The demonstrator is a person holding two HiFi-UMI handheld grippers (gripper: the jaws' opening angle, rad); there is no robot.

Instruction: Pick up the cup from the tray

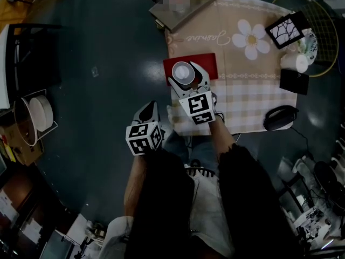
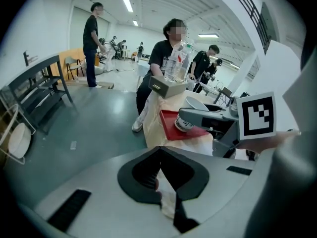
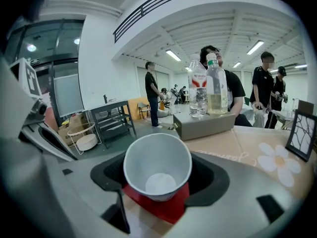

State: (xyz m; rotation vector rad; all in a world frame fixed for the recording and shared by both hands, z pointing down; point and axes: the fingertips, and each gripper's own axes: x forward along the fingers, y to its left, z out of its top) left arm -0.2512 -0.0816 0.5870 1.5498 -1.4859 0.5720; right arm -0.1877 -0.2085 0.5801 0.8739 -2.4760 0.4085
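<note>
The cup (image 1: 182, 70), white and empty, stands upright on the red tray (image 1: 209, 62) at the near-left corner of the counter (image 1: 253, 99). My right gripper (image 1: 186, 80) reaches over the tray with its jaws on either side of the cup. In the right gripper view the cup (image 3: 157, 166) sits in the middle of the opening with a dark gap on each side, so the jaws are apart and not pressing on it.

My left gripper (image 1: 147, 110) hangs off the counter's edge, low and to the left above the floor. Its jaws are closed together on nothing.

The counter's beige cloth has a printed daisy (image 1: 251, 38) beyond the tray. A grey box (image 3: 205, 124) at the far edge carries two clear bottles (image 3: 207, 89). Past it several people stand in the hall.
</note>
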